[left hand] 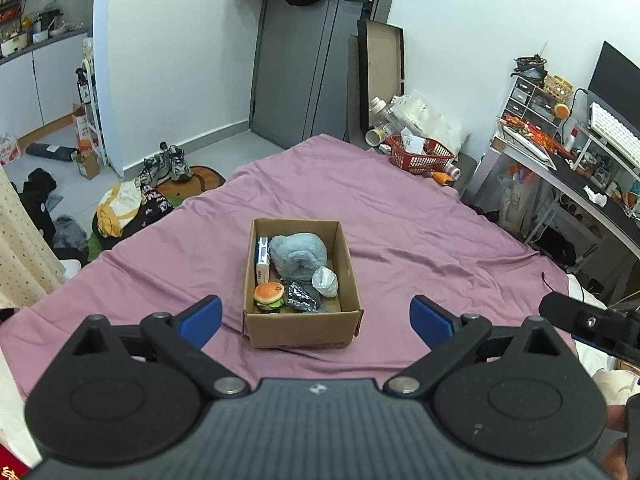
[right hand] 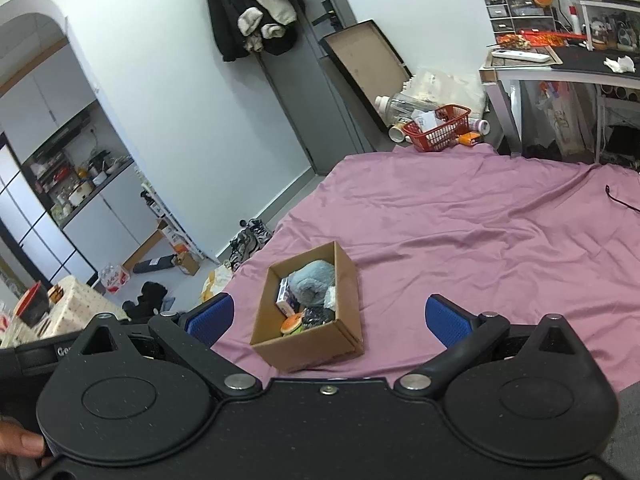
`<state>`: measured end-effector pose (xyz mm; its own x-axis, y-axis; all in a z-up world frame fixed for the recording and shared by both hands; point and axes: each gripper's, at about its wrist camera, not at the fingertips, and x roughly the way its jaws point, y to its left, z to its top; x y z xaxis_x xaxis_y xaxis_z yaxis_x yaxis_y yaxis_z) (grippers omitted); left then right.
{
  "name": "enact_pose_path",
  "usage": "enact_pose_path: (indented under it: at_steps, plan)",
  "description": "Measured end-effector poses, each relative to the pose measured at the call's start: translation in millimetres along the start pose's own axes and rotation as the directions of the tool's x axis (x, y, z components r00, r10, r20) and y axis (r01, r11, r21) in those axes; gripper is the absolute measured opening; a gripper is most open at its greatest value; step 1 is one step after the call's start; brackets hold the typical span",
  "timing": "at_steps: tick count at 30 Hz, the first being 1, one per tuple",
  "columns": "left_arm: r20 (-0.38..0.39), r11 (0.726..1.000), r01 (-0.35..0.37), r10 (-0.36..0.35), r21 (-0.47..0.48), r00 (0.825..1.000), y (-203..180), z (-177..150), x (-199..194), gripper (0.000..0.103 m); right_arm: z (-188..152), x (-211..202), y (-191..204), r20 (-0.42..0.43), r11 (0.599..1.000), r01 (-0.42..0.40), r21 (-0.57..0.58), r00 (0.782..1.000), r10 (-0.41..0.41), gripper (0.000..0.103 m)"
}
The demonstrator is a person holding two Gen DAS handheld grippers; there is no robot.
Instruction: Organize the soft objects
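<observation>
An open cardboard box (left hand: 304, 330) (right hand: 320, 346) stands on the purple sheet (left hand: 420, 224) (right hand: 480, 232). Inside lie a rolled blue-grey towel (left hand: 298, 254) (right hand: 312, 282), a burger-shaped soft toy (left hand: 269, 296) (right hand: 292, 324), a white crumpled ball (left hand: 326, 280), a dark shiny pouch (left hand: 302, 299) and a blue-and-white carton (left hand: 262, 258) (right hand: 286, 296). My left gripper (left hand: 316, 320) is open, hovering in front of the box with nothing between its blue pads (left hand: 204, 318). My right gripper (right hand: 328, 320) is open too, above and right of the box, holding nothing.
A red basket (left hand: 420, 154) (right hand: 438, 126) sits at the sheet's far edge. A cluttered desk (left hand: 580, 176) (right hand: 560, 64) stands on the right. Shoes (left hand: 168, 164), clothes and bags lie on the floor at left. A grey door (left hand: 296, 60) is behind.
</observation>
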<state>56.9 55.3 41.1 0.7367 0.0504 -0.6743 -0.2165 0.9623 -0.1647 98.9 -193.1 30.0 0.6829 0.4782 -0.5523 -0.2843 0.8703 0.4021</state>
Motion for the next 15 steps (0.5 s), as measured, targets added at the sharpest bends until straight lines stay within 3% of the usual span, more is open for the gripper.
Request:
enact_pose_path:
  at_steps: [15]
  plan:
    - [0.025,0.995,-0.048,0.046,0.084,0.999,2.4,-32.3,-33.3,0.1,-21.6,-26.5,10.3,-0.004,0.997,0.001,-0.079,1.0,-0.001,0.103]
